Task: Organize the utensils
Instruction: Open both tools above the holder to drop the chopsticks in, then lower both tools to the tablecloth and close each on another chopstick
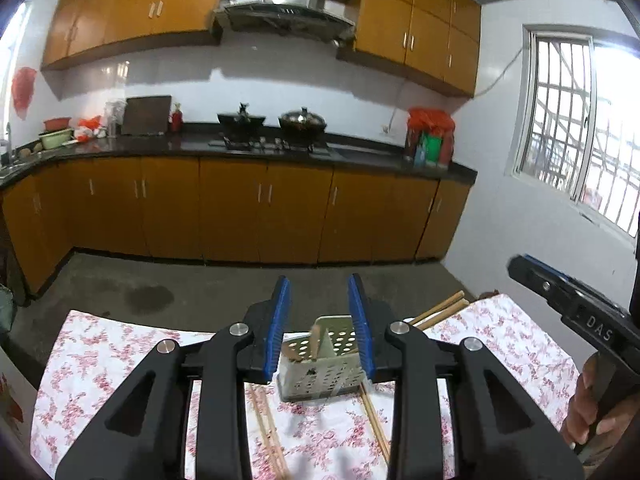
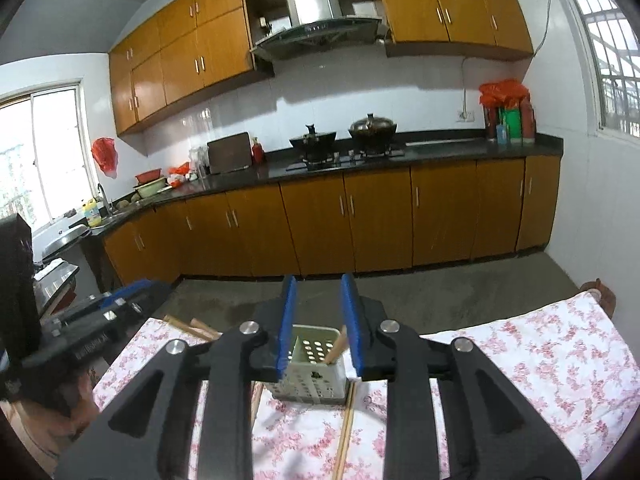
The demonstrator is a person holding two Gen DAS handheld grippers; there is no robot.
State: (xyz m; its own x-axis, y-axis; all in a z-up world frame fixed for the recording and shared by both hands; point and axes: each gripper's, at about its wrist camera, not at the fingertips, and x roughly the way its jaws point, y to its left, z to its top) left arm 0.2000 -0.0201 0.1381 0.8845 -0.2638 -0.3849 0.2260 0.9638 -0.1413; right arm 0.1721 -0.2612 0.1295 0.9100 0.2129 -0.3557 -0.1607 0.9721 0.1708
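Observation:
A pale perforated utensil holder (image 1: pixel 320 372) (image 2: pixel 310 364) stands upright on the floral tablecloth (image 1: pixel 120 356) (image 2: pixel 540 360). A wooden chopstick (image 1: pixel 316 340) (image 2: pixel 338 346) leans inside it. Loose chopsticks lie flat on the cloth on both sides of the holder (image 1: pixel 267 428) (image 2: pixel 346 428), and another pair pokes over the far table edge (image 1: pixel 440 308) (image 2: pixel 192 326). My left gripper (image 1: pixel 319 282) is open; its blue pads frame the holder without touching it. My right gripper (image 2: pixel 319 280) is open the same way, nothing pressed between its pads. Each gripper also shows at the other view's side.
A person's hand (image 1: pixel 588 408) holds the right gripper's handle at the table's right side. Beyond the far table edge lies bare concrete floor (image 1: pixel 200 280), then orange cabinets under a dark counter (image 1: pixel 360 156) with a stove and two woks. A window (image 1: pixel 580 120) is on the right wall.

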